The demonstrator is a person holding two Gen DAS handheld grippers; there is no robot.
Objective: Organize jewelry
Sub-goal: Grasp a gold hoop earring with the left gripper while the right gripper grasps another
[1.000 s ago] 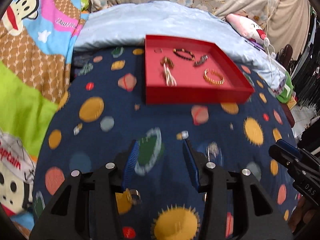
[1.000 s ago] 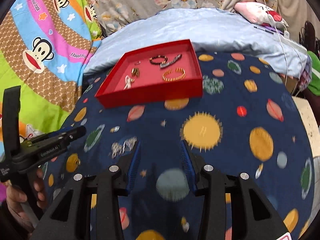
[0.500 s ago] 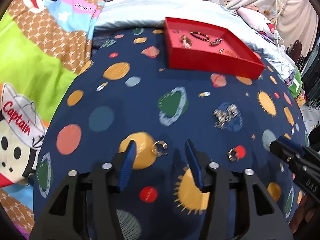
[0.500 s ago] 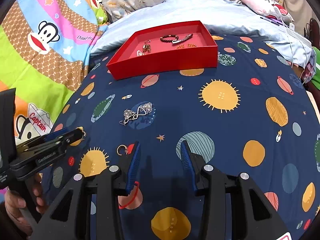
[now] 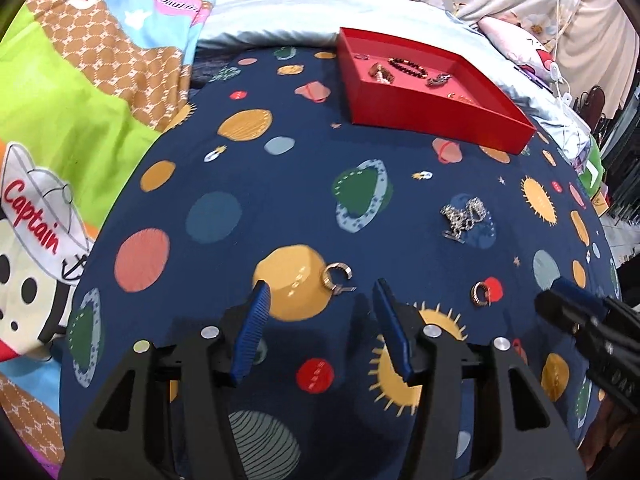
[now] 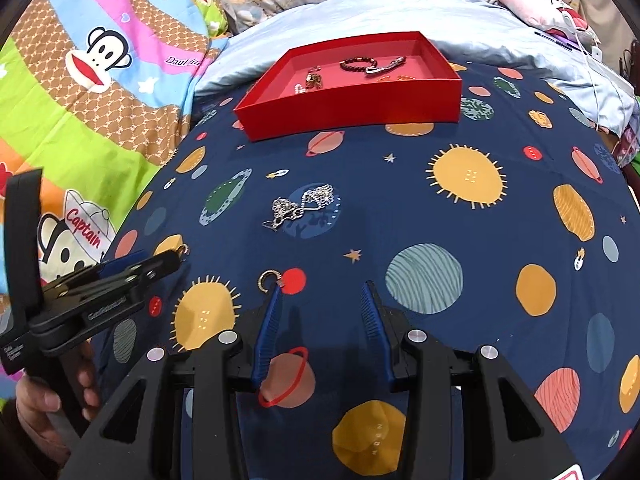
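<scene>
A red tray [image 5: 436, 114] [image 6: 352, 110] at the far side of the navy planet-print bedspread holds several bracelets and small pieces. A silver chain [image 5: 464, 216] [image 6: 302, 206] lies loose mid-spread. A gold hoop earring [image 5: 338, 276] lies just ahead of my open, empty left gripper [image 5: 322, 294]. A second hoop earring [image 5: 482, 294] [image 6: 270, 280] lies by the left fingertip of my open, empty right gripper [image 6: 322, 292]. Each gripper also shows in the other's view, the right one [image 5: 568, 312] and the left one [image 6: 160, 260].
A bright cartoon-monkey blanket [image 6: 92, 92] borders the spread on the left. A pale blue quilt [image 6: 400, 12] and a pink plush [image 5: 516, 40] lie behind the tray. A white cable [image 6: 592, 48] hangs at the far right.
Both grippers have pulled back from the tray toward the near side of the spread. The chain and both hoop earrings came into view, and the left gripper closed in on the gold hoop.
</scene>
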